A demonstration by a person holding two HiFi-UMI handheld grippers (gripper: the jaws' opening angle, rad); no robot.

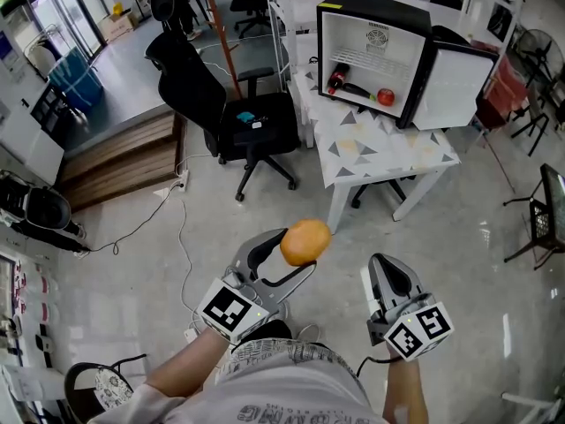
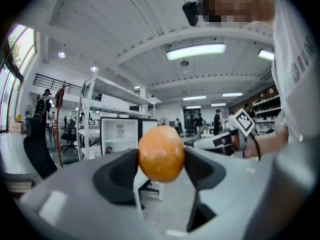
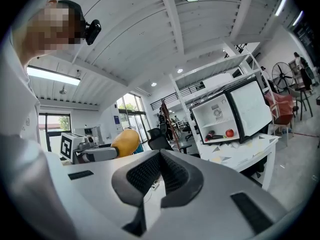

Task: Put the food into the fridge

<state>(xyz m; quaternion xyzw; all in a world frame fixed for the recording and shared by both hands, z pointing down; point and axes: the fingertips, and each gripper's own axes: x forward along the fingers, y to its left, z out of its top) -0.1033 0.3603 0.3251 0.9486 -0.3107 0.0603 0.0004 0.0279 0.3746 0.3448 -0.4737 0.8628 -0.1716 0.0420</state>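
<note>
Head view: your left gripper (image 1: 298,253) clamps a round orange fruit (image 1: 305,240), held over bare floor. The open fridge (image 1: 374,9) sits on a table (image 1: 415,157), well apart, ahead and slightly right. Its door is swung to its right and the opening faces you. An apple (image 1: 386,96) and a dark bottle (image 1: 351,87) lie inside. Your right gripper (image 1: 385,268) is beside the left.

Left gripper view: both pads press the fruit's sides, and the fridge is straight beyond it.

Right gripper view: jaws together on nothing. The fridge is ahead to the right.

Likely next: carry the fruit forward. Your left arm does the placing.
</note>
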